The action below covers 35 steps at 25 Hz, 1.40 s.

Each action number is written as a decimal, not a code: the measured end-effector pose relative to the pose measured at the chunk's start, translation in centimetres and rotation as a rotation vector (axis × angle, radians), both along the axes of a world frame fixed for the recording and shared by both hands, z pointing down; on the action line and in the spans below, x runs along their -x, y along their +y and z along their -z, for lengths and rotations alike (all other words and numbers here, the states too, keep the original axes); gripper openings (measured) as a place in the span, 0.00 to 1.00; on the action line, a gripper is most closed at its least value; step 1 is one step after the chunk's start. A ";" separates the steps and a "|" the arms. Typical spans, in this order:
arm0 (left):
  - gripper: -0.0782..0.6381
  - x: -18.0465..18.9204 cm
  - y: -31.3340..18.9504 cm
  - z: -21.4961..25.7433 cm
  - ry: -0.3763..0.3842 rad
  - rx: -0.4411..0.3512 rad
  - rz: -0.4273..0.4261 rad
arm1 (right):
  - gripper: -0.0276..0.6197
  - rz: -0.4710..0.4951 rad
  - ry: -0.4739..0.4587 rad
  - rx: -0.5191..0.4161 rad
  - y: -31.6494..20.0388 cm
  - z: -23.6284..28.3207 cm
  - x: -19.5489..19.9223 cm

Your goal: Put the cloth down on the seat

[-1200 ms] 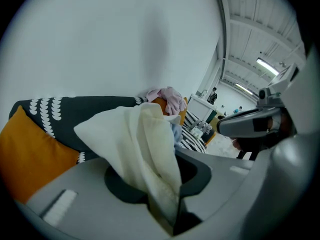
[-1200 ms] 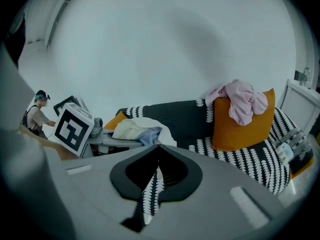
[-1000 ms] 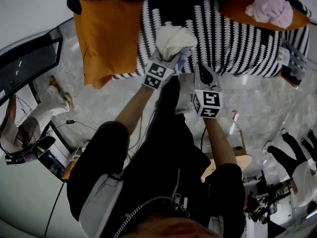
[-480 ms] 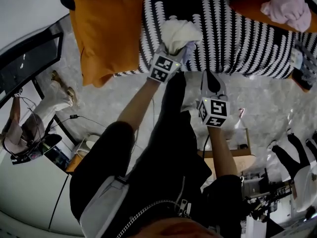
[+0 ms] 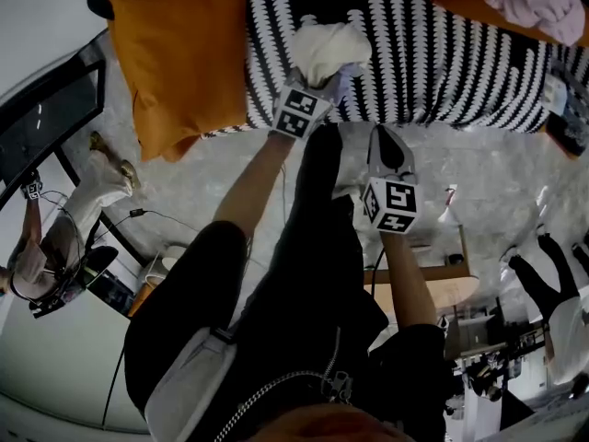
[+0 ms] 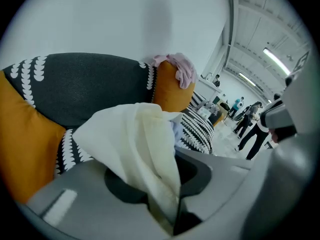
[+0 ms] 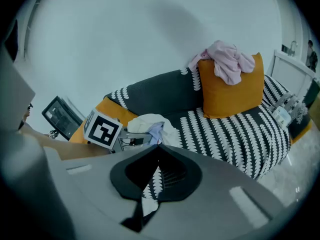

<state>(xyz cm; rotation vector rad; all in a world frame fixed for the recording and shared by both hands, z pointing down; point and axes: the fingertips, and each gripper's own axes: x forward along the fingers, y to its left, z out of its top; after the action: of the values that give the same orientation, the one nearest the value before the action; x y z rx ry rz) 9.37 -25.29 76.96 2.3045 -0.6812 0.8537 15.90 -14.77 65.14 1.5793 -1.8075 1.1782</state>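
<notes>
Cloth (image 5: 329, 49) clamped in left tool (image 5: 324, 87) above seat (image 5: 442, 53) near its edge; right tool (image 5: 386, 138) closed.

Cloth (image 5: 329, 52) hides the tips of the left claw (image 5: 322, 81); pink garment (image 5: 543, 3) cut off.

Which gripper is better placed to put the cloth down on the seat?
Left. The left gripper is clamped on the cloth above the striped seat. The right gripper is shut, empty, and over the floor short of the seat.
</notes>
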 end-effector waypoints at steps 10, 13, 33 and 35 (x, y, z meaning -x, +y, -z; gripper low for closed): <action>0.26 -0.8 0.4 -4.2 -0.042 0.024 -0.021 | 0.05 0.006 0.009 0.039 1.7 -2.4 -0.5; 0.26 -0.6 0.4 -5.8 -0.060 0.033 -0.016 | 0.05 -0.007 0.007 0.046 2.2 -2.8 -0.3; 0.31 2.3 6.1 -17.5 -0.283 0.170 -0.083 | 0.05 -0.071 0.017 0.098 6.5 -5.8 -1.3; 0.33 2.7 6.7 -18.0 -0.288 0.194 -0.092 | 0.05 -0.074 0.019 0.102 6.8 -5.8 -1.1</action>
<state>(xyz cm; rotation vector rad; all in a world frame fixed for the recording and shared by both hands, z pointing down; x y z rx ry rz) 6.71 -18.64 94.93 2.0724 -0.5855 1.2546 16.98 -7.98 70.93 1.6062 -1.6629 1.2637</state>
